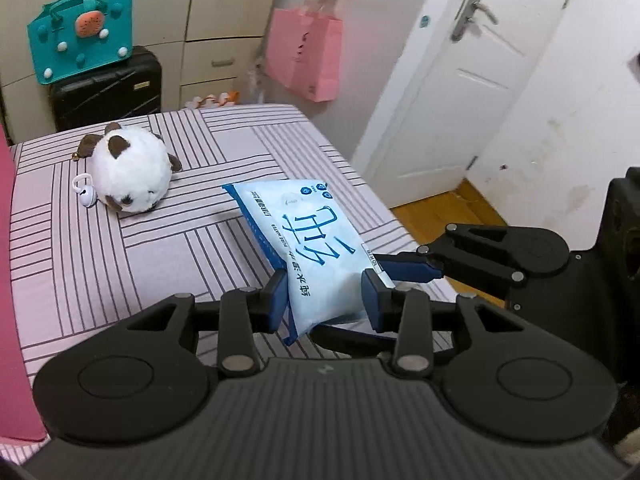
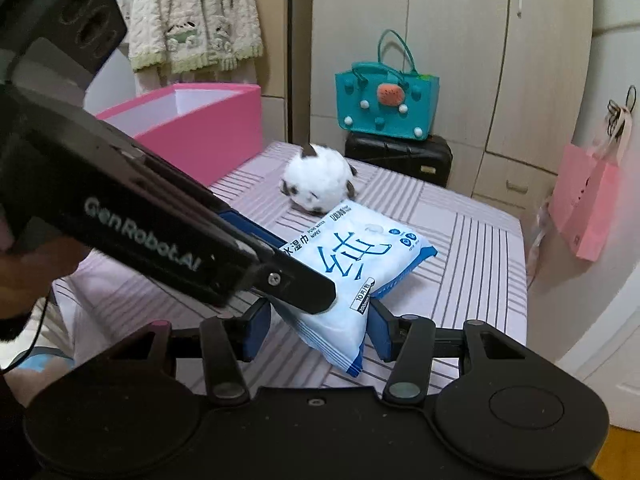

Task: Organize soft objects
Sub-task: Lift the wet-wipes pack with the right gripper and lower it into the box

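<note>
- Evenly lit, soft indoor light in both views; no visible lamp or window, source cannot be told.
- Faint, diffuse shadows only: a soft one under the wipes pack (image 1: 316, 252) on the striped bedsheet (image 1: 120, 264), another beneath the plush toy (image 1: 128, 176).
- Mild sheen on the pack's glossy film, no harsh glare.
- Strong fisheye bending at the edges: door (image 1: 472, 80) and wardrobe (image 2: 460, 60) lines curve; dark vignette in the right-wrist corners.
- Slight motion blur on the pink bag (image 1: 304, 56); near gripper bodies soft, low in contrast.
</note>
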